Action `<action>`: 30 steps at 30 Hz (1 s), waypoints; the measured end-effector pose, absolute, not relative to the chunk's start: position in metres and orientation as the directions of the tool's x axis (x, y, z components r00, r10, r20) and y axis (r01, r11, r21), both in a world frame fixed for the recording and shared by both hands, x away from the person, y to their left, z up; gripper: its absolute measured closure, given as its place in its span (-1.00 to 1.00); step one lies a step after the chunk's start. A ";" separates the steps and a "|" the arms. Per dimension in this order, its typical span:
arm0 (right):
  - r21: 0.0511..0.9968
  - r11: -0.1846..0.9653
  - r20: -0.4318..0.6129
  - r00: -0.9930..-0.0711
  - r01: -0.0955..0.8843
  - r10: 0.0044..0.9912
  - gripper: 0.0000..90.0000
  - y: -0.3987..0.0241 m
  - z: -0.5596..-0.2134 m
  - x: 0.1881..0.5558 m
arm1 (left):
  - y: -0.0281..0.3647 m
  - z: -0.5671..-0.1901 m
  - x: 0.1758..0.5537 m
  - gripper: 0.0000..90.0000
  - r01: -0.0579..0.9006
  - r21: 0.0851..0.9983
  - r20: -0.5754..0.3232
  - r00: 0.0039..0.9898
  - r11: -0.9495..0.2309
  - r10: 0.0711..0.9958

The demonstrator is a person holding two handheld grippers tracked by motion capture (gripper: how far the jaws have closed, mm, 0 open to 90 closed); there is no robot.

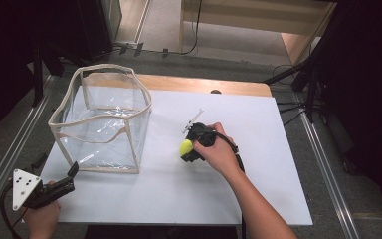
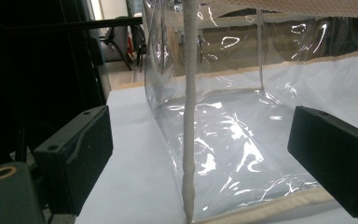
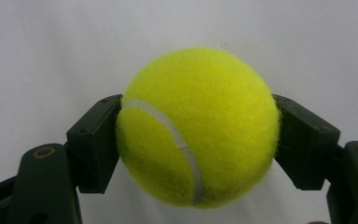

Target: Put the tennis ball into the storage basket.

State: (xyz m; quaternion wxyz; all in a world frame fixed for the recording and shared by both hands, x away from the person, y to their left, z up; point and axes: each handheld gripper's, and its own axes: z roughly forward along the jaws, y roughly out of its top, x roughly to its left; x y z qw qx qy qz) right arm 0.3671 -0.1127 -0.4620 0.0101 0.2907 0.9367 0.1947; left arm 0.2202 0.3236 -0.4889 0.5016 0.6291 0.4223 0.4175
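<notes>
From the high view, the right gripper [image 1: 189, 149] sits low on the white table [image 1: 258, 199] with the tennis ball [image 1: 185, 147] at its tip, well apart from the clear bag [image 1: 102, 119] — a carry across that gap could drop the ball if the hold is shallow, and the bag's soft rim may fold under a knock. The left gripper [image 1: 72, 172] rests near the bag's front corner, forearm coming in low. In the left gripper view its jaws stand wide apart around the bag's corner seam [image 2: 189, 140], touching nothing. In the right gripper view both pads press the ball's [image 3: 198, 126] sides — a round, fuzzy surface that could roll out.
</notes>
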 end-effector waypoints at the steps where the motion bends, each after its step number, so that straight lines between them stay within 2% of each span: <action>1: 0.374 0.760 0.092 -0.836 0.532 0.541 -0.49 -0.111 -0.462 0.368 | 0.324 -0.489 0.220 -0.85 0.113 0.984 0.102 0.295 -0.140 0.950; 30: 0.397 0.798 0.103 -0.886 0.453 0.452 -0.49 -0.069 -0.444 0.373 | 0.324 -0.489 0.220 -0.85 0.112 0.984 0.101 0.296 -0.140 0.950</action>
